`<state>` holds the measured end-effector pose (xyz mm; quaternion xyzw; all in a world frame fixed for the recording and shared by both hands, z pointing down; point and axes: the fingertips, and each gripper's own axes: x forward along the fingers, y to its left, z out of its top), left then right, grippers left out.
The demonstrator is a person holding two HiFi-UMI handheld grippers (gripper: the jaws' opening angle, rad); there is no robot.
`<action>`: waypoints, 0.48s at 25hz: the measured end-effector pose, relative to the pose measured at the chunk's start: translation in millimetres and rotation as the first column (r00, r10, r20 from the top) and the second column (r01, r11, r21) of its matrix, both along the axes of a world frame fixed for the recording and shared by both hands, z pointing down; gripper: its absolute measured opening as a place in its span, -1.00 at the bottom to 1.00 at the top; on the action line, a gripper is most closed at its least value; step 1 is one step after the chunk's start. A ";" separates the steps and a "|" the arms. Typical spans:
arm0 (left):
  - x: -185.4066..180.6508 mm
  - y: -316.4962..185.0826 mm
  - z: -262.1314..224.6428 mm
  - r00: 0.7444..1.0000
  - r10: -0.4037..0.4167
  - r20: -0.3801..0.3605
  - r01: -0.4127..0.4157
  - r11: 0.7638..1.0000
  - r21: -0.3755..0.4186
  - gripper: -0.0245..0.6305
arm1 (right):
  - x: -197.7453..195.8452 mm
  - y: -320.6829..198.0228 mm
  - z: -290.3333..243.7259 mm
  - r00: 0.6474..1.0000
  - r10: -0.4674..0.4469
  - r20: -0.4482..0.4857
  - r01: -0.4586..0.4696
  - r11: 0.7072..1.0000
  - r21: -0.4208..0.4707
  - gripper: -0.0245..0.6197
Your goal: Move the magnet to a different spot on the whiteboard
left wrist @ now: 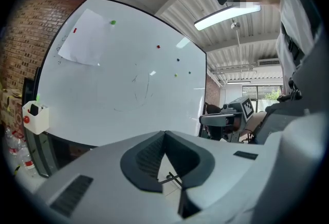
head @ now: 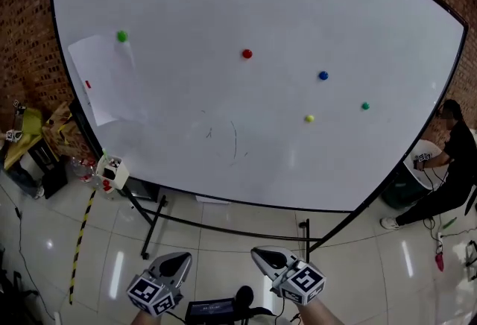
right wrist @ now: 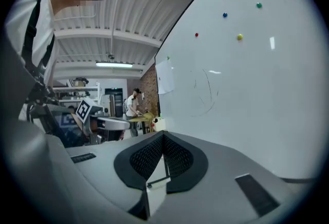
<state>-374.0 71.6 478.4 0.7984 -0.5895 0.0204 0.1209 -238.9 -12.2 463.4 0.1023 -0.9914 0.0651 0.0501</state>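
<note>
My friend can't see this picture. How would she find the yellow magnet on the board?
Find the big whiteboard by the brick wall. On its right half sit magnets; the yellow magnet is lowest, below the blue magnet and left of the dark green magnet. It's the only yellow one.

I get bright, even light in all 3 views. The whiteboard [head: 261,152] catches pale glare streaks along its top edge, and the glossy floor [head: 209,241] mirrors small highlights. A ceiling lamp [left wrist: 226,16] burns out white in the left gripper view. Fisheye bends the board's edges hard and blackens every corner. The nearest foreground looks soft in both gripper views; shadows are faint.
</note>
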 end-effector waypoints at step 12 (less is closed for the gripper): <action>-13.0 -100.8 -3.9 1.000 0.006 0.001 -0.006 1.000 0.028 -0.83 | 9.1 -110.0 -10.7 0.949 -0.048 -0.312 0.150 0.937 0.314 -0.85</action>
